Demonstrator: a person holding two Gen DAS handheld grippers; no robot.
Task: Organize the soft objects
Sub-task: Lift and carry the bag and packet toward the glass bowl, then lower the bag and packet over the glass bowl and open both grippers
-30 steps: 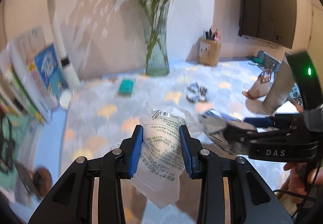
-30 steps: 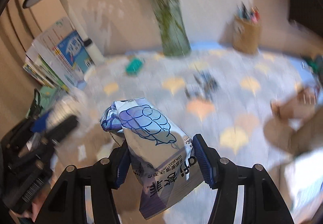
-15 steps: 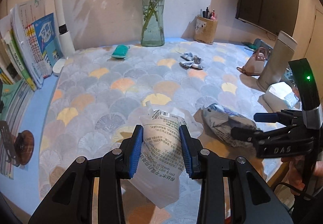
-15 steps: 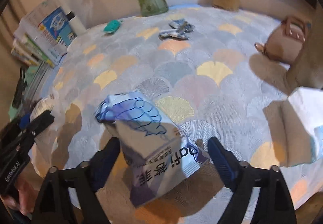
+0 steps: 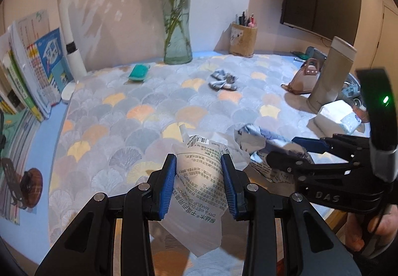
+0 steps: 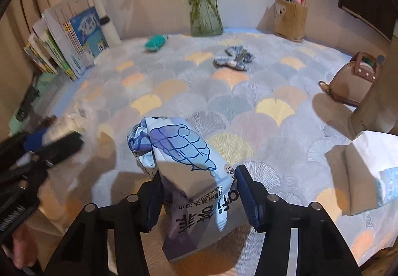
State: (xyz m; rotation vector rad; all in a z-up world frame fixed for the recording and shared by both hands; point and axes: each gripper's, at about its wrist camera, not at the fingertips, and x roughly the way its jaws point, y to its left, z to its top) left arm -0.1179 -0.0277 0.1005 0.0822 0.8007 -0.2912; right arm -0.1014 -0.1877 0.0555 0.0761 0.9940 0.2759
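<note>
Scallop-patterned cloth [image 5: 154,111] covers table. Left gripper [image 5: 198,182] pinches white pouch [image 5: 201,191], near edge. Right gripper [image 6: 197,195] jaws closing around blue pack [image 6: 184,164]; contact seemingly made. Advice: grip mid-body, lower gently, avoid crushing.

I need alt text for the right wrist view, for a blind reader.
The right gripper is closing its jaws around a blue-and-white printed pouch above a tablecloth with a fan pattern. Behind stand a glass vase, a pen holder and leaning books.
</note>
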